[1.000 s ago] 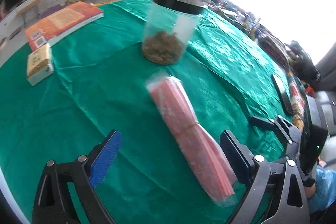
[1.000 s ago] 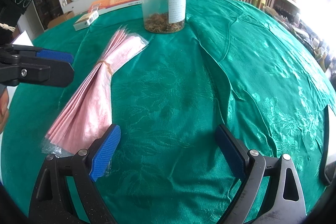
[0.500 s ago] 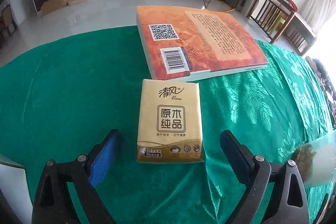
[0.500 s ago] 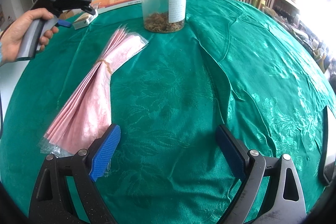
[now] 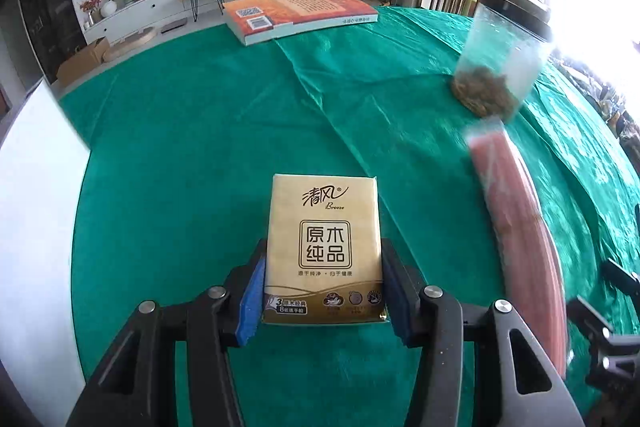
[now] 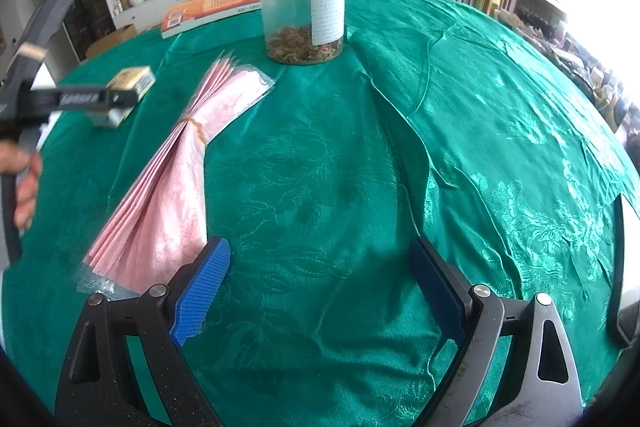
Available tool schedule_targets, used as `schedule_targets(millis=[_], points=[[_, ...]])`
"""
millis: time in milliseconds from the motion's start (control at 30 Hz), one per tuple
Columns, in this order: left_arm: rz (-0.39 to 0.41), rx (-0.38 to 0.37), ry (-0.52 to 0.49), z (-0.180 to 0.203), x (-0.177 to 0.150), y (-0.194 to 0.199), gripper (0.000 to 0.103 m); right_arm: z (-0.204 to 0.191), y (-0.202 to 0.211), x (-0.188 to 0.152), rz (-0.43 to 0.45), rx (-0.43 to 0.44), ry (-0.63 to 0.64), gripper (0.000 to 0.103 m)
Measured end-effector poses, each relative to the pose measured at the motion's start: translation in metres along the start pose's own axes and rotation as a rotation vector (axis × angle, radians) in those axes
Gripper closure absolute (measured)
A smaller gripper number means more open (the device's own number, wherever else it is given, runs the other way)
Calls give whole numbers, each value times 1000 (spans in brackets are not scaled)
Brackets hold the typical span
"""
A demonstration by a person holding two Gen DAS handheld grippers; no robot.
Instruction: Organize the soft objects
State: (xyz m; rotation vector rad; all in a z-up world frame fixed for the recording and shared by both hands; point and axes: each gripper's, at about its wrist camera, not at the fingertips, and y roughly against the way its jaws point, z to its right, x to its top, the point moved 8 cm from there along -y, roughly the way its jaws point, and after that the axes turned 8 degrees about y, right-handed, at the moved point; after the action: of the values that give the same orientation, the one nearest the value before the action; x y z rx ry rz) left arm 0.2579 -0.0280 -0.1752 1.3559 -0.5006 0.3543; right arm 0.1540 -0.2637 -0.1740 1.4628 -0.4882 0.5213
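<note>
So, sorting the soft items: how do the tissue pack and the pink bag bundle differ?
The tissue pack is a compact gold block clamped in the left gripper; the pink bag bundle is long, fanned, banded and lies untouched. The pack is opaque and printed; the bundle is plain. Both are soft, over the green tablecloth.

The near end of the tissue pack (image 5: 324,251) sits between the left claw's (image 5: 320,301) pads, which cover its lower side edges; whether it rests on the cloth (image 5: 192,147) or is lifted cannot be told. To that claw's right, the pink bundle (image 5: 516,223) is smeared by motion and its near end runs behind the claw's arm. Beyond it, the jar (image 5: 500,67) is blurred and partly lost in window glare. In the right wrist view, far left of the right claw (image 6: 320,291), the left claw is blurred and crosses the pack, hiding most of it. The hand (image 6: 24,183) holding it is cut by the left edge.
</note>
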Motion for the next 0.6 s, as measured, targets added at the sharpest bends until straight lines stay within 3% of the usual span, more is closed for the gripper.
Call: schedule_targets(millis=[100, 133, 167, 200, 333, 400, 600], points=[[9, 4, 66, 0, -46, 28, 47, 4, 4, -1, 9, 8, -32, 11], [6, 15, 71, 1, -56, 32, 33, 6, 5, -2, 13, 9, -42, 11], [6, 28, 74, 0, -64, 34, 11, 6, 6, -2, 18, 14, -50, 11], [10, 41, 76, 0, -69, 36, 4, 7, 8, -2, 24, 18, -58, 11], [44, 89, 27, -12, -88, 43, 1, 13, 12, -4, 32, -3, -85, 11], [42, 79, 24, -15, -87, 42, 0, 14, 8, -7, 15, 4, -101, 10], [55, 87, 36, -16, -85, 40, 0, 7, 5, -7, -14, -60, -32, 9]])
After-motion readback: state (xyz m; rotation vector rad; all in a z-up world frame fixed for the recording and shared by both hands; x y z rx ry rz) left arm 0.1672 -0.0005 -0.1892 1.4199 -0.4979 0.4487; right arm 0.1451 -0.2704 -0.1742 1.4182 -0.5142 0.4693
